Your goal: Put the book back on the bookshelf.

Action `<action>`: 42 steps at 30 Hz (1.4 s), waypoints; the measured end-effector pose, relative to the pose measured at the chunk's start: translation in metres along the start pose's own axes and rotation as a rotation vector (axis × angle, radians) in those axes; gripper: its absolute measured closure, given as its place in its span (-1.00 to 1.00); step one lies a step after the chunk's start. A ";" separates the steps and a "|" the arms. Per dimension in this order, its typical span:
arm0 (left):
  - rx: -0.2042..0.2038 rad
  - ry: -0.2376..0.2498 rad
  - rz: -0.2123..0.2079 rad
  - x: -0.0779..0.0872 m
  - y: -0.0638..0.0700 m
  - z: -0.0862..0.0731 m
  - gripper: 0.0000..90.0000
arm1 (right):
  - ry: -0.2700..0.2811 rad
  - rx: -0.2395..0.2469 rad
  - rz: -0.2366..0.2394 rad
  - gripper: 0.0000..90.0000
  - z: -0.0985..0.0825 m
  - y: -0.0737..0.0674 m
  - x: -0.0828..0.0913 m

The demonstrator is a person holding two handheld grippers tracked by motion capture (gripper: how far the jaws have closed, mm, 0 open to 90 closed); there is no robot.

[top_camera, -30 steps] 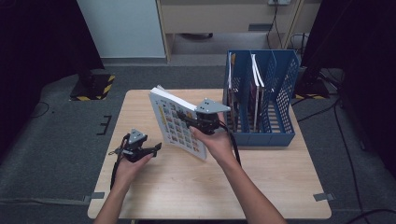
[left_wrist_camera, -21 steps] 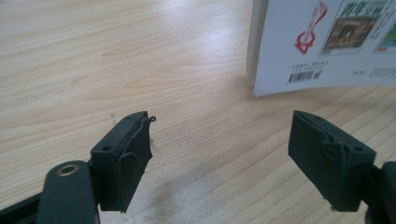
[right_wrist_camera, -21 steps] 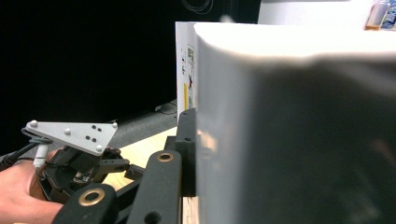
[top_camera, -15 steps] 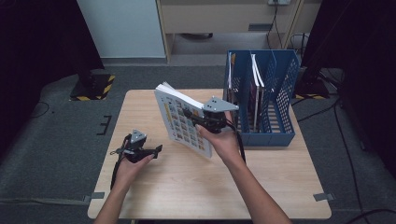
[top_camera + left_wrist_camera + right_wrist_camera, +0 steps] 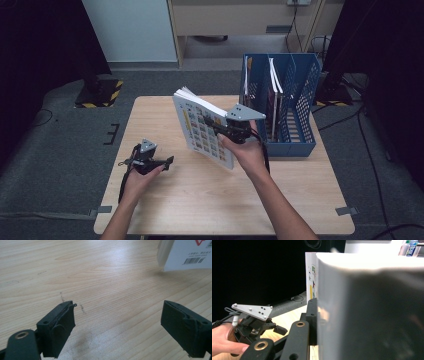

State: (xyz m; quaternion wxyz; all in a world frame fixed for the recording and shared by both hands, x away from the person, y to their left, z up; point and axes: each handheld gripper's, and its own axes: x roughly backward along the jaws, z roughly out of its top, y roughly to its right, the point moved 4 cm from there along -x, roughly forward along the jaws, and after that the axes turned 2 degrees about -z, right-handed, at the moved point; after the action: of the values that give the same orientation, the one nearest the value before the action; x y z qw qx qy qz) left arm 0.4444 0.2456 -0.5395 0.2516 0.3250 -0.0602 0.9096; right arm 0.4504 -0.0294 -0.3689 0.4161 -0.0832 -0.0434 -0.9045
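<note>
A thick white book with a picture-grid cover hangs tilted above the table, spine edge up. My right gripper is shut on its right side; in the right gripper view one black finger presses on the book. My left gripper rests low at the table's left, pointing toward the book. Its jaws have just been opening, stand wide apart and hold nothing. The book's barcode corner floats beyond them.
A blue mesh file rack stands at the table's right rear, with thin books upright in its slots. The wooden table carries nothing else. Dark floor surrounds it, with a cabinet behind. The left gripper appears at the left of the right gripper view.
The book has moved right and slightly up with my right gripper, nearer the blue rack and away from my left gripper. The left hand has stayed in place.
</note>
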 end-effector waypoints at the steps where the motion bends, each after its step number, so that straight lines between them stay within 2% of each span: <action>1: -0.001 -0.002 0.001 0.000 0.000 0.000 -0.75 | 0.000 0.001 -0.002 0.64 0.000 0.001 0.001; 14: -0.010 -0.021 0.006 -0.002 0.000 -0.002 -0.78 | -0.003 0.002 -0.012 0.64 -0.003 0.005 0.020; 42: -0.030 -0.065 0.022 -0.007 0.001 -0.007 -0.84 | 0.000 -0.015 -0.038 0.64 -0.017 0.020 0.083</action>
State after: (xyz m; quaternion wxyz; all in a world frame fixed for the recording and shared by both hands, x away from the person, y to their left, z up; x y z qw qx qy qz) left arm 0.4445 0.2437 -0.5486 0.2444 0.3498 -0.0856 0.9003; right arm 0.4108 -0.1067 -0.3702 0.3984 -0.0853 -0.0383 -0.9125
